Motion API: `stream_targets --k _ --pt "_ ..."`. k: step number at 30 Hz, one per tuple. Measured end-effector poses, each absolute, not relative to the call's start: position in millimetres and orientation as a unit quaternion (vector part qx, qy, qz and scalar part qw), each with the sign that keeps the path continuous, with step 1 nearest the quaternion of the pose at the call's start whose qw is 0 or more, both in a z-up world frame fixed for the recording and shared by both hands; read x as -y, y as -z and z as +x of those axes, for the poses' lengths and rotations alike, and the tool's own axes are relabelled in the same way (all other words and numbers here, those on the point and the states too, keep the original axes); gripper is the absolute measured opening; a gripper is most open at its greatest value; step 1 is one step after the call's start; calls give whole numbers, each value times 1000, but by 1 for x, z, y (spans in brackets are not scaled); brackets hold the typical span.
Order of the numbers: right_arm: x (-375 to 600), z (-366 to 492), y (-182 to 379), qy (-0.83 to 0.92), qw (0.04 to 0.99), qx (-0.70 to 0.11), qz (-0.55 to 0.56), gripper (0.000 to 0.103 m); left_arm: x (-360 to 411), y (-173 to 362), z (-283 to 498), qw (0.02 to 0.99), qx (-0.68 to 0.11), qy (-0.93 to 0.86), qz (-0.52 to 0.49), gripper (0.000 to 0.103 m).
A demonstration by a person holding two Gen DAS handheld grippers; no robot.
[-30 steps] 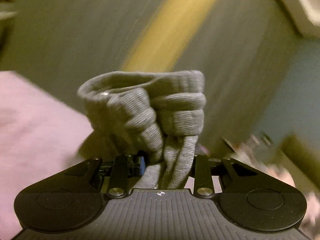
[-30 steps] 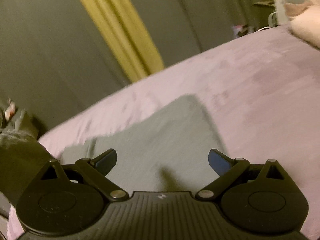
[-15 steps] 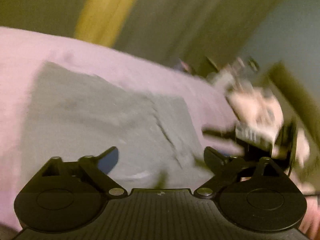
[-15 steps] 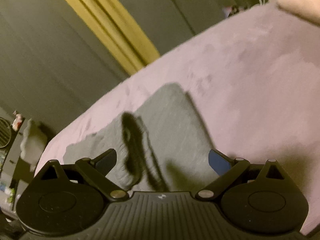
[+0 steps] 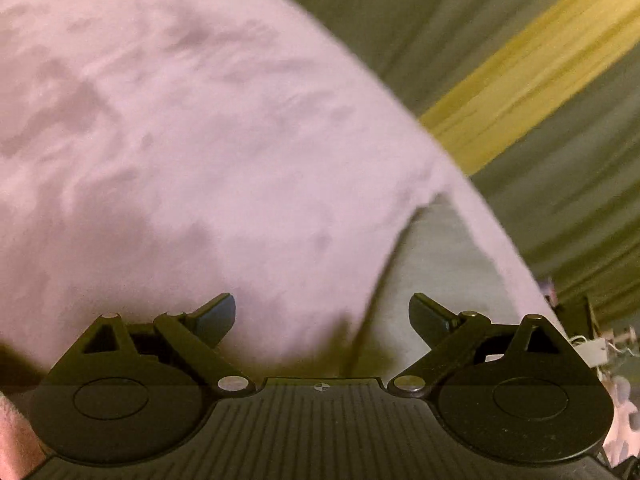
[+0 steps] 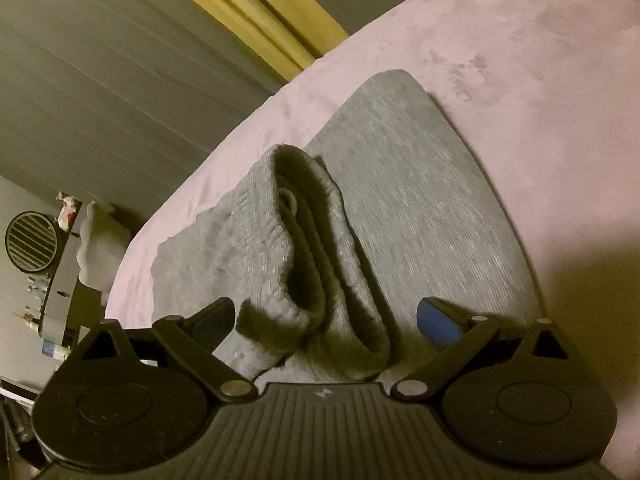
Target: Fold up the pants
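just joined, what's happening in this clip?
A person with two handheld claws is folding grey pants on a pink bedspread. Both claws are open and hold nothing. The right claw hovers at the bunched ribbed waistband, which lies on top of the flat folded part. The left claw points mostly at bare bedspread, with only an edge of the pants in its view.

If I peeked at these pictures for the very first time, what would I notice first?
Probably the grey pants, lying folded on the pink blanket, with their ribbed waistband bunched up just in front of the open right tool. In the left wrist view, the big fuzzy blanket fills most of the picture, beyond the open, empty left tool. Behind the bed, a bright yellow stripe runs through the dark curtain.
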State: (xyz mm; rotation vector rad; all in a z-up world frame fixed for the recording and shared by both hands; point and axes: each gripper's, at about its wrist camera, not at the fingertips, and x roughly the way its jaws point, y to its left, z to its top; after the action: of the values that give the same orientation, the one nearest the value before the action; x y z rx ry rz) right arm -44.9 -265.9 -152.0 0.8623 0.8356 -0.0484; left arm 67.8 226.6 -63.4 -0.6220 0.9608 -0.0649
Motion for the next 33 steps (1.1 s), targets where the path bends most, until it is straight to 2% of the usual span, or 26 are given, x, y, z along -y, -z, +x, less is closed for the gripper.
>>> stream_targets --k 10,14,15,16,18,21,24,26,30,31,32,33 --pt "246 -22 149 6 846 -413 337 97 -207 77 75 837 -472 69 -267 97" --pt "238 -17 147 -2 852 -417 317 88 -201 80 76 834 -477 74 -268 97" --pt "238 -18 146 -1 854 -417 312 81 -201 81 76 833 -477 76 -269 97" --pt "239 -19 146 -2 854 -416 312 78 -200 82 77 832 -477 78 -270 97" --pt "249 -20 148 -10 846 -414 337 77 -199 82 77 832 -478 79 -269 97" --pt "268 -17 156 -16 820 -410 399 79 -197 84 77 830 -483 81 -266 97" --pt "277 -5 164 -36 802 -403 440 90 -195 85 77 830 -485 81 -263 97" --pt "278 2 168 -48 797 -404 446 94 -195 85 77 829 -486 82 -264 97" --pt "267 13 165 -56 806 -414 420 93 -195 88 78 825 -491 81 -267 97" --pt "264 14 163 -55 812 -414 407 91 -195 89 78 825 -492 81 -268 97" --pt "262 13 160 -50 820 -415 392 77 -195 89 78 824 -492 80 -268 97" --pt "262 12 158 -45 828 -415 375 59 -195 89 79 824 -492 81 -269 97"
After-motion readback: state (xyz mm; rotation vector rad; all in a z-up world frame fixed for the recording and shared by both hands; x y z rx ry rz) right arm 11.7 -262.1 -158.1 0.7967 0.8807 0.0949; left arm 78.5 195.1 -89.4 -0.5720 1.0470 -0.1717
